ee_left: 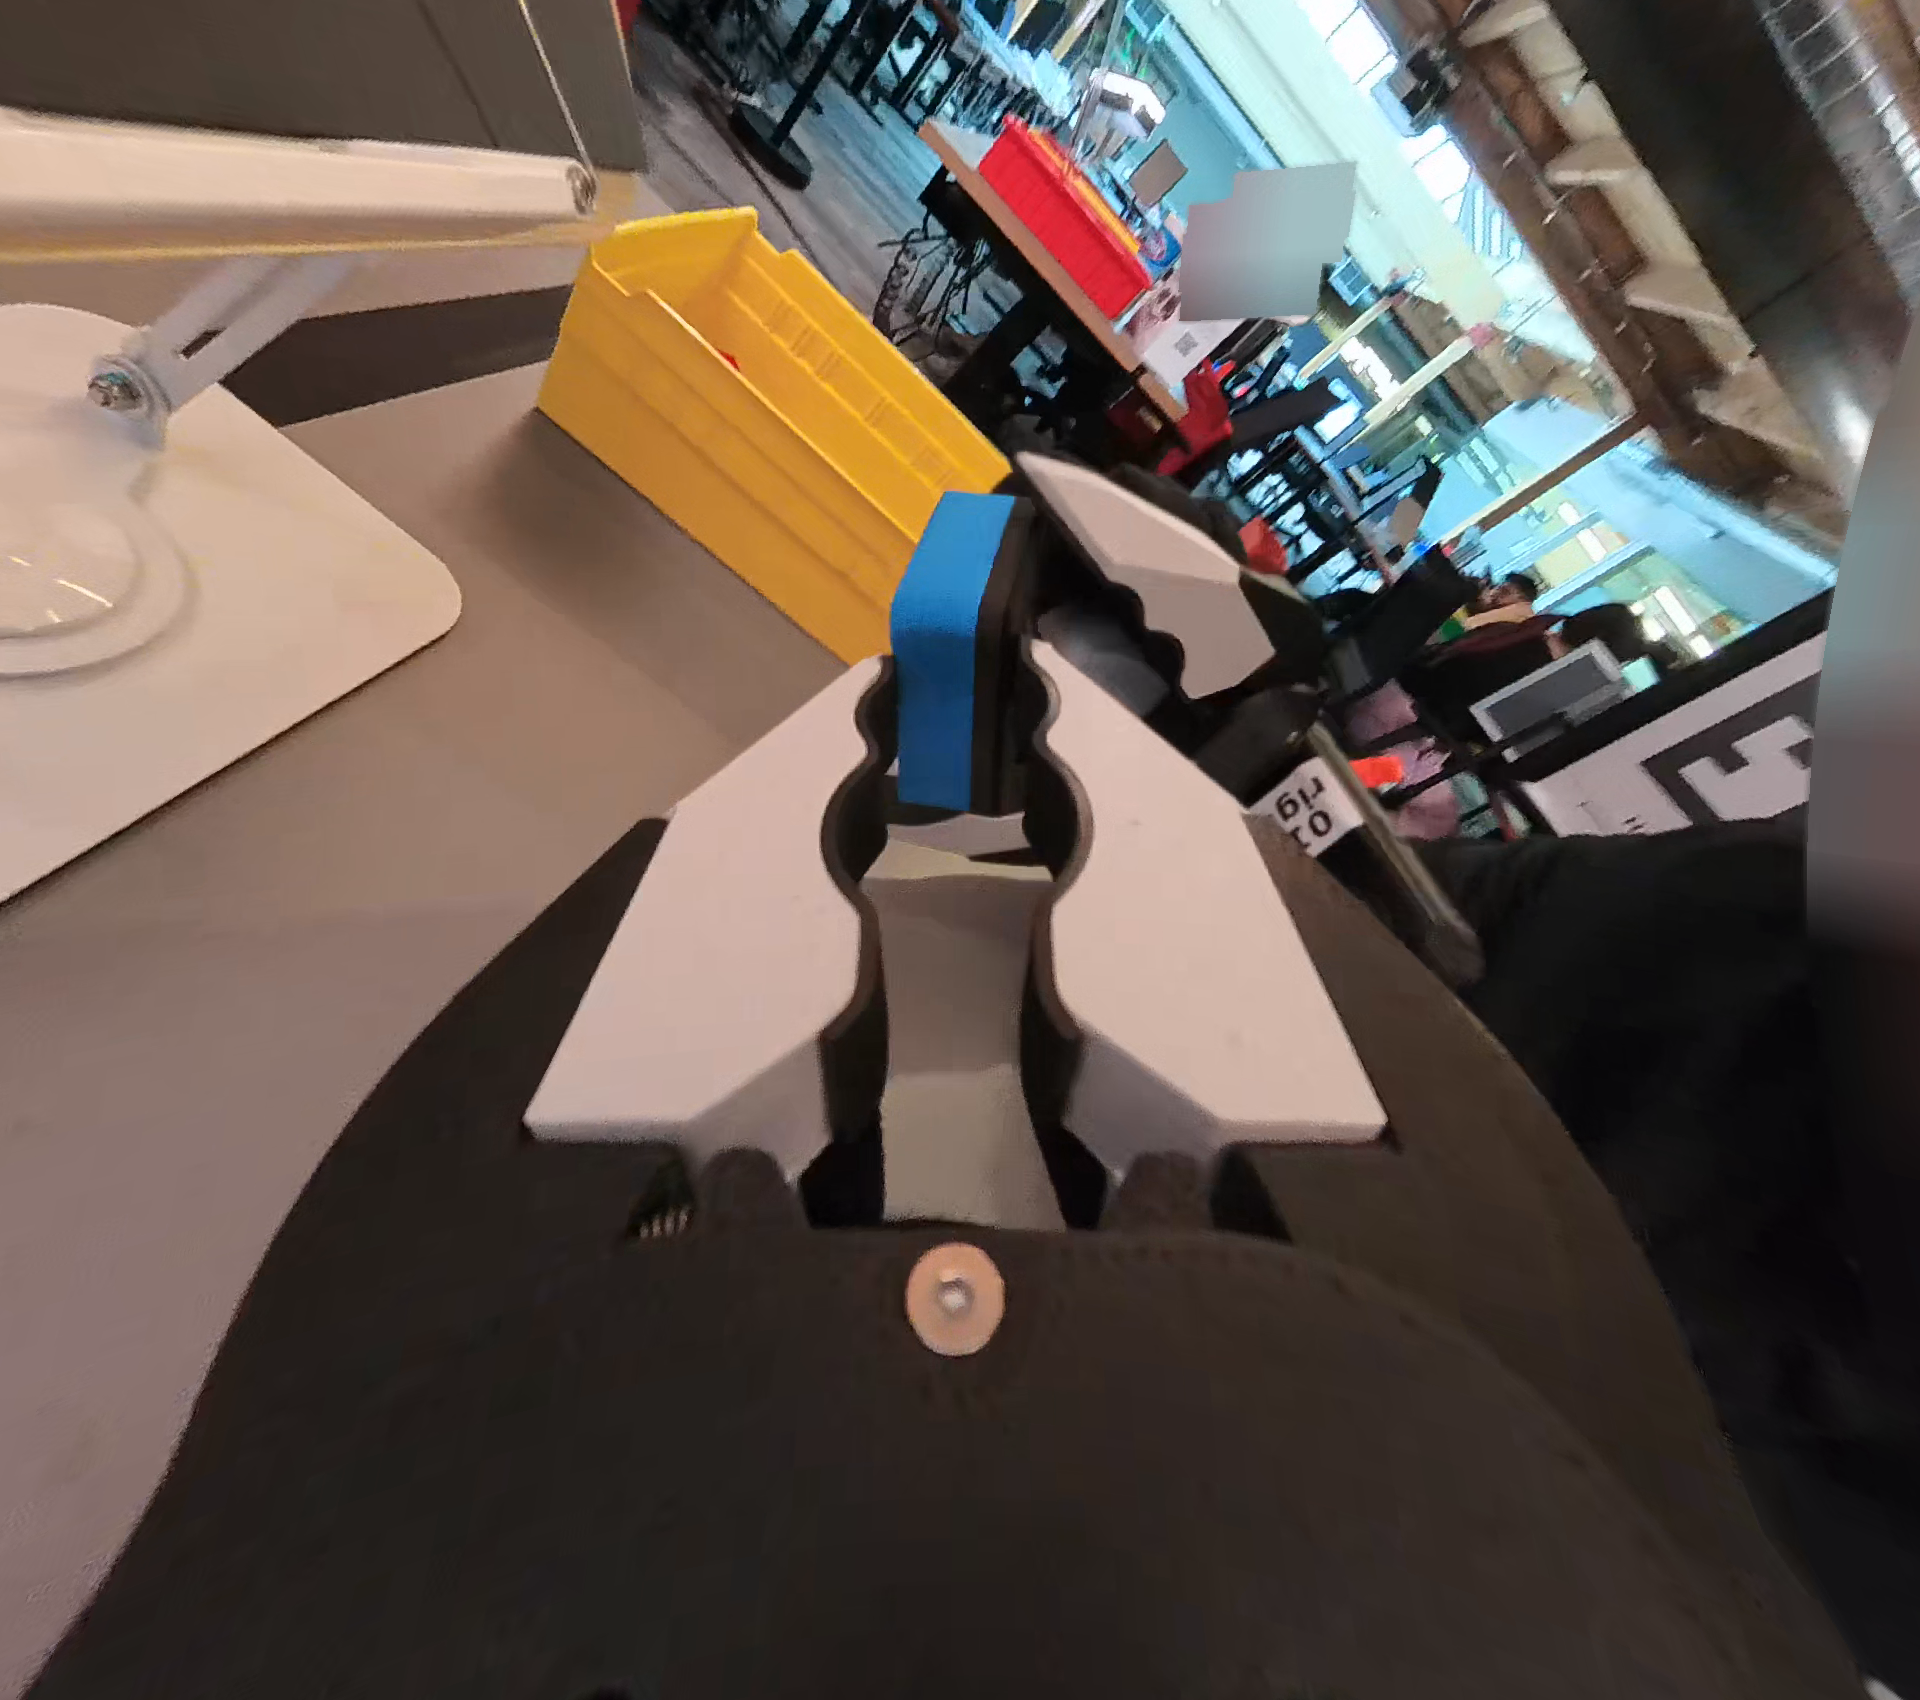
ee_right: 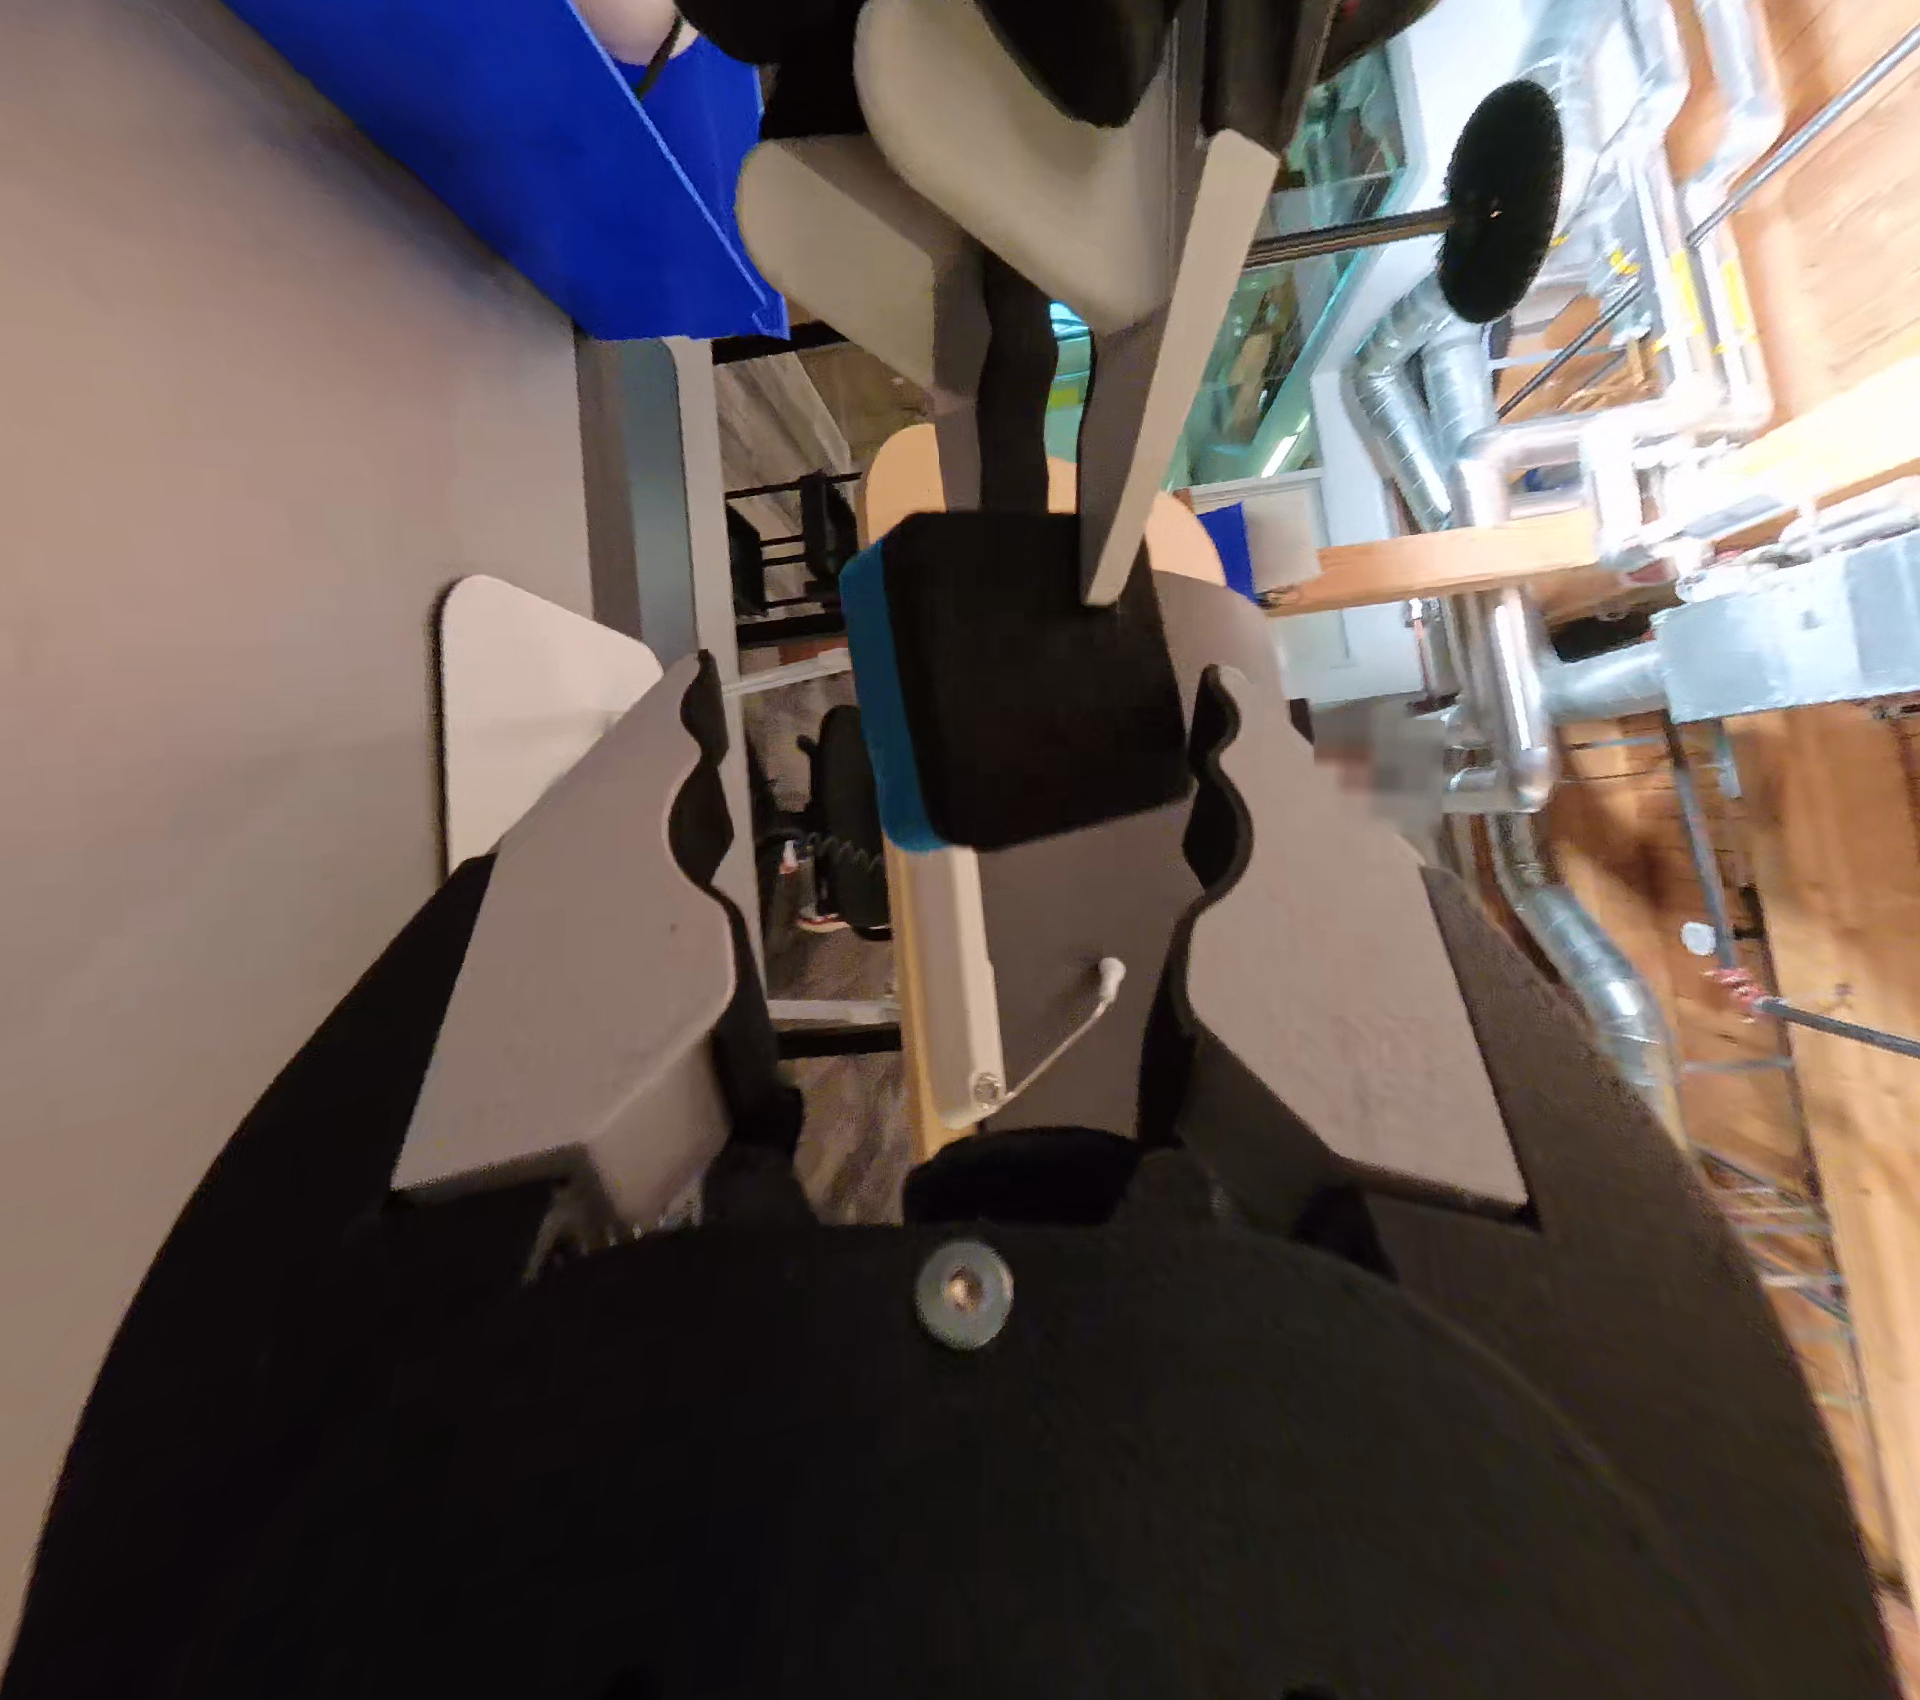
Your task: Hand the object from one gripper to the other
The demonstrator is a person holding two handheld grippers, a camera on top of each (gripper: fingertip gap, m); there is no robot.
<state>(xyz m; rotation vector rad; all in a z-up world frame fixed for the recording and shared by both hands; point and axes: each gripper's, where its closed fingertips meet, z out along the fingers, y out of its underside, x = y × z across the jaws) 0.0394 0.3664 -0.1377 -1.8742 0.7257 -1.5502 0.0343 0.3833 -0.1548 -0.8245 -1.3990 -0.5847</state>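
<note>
The object is a small block with a blue face and a black face (ee_left: 940,663). My left gripper (ee_left: 956,700) is shut on it at the fingertips and holds it in the air above the grey table (ee_left: 499,871). In the right wrist view the block (ee_right: 1029,684) sits between the spread fingers of my right gripper (ee_right: 956,715), which is open, with a gap on the blue side. The left gripper's fingers (ee_right: 1143,445) come in from above and pinch the block. The right gripper's grey finger (ee_left: 1143,559) shows just behind the block in the left wrist view.
A yellow bin (ee_left: 748,424) stands on the table behind the block. A white lamp base (ee_left: 260,570) and its arm (ee_left: 291,196) are at the left. A blue bin (ee_right: 468,92) lies along the table edge in the right wrist view. My two grippers' fingertips are within a few centimetres of each other.
</note>
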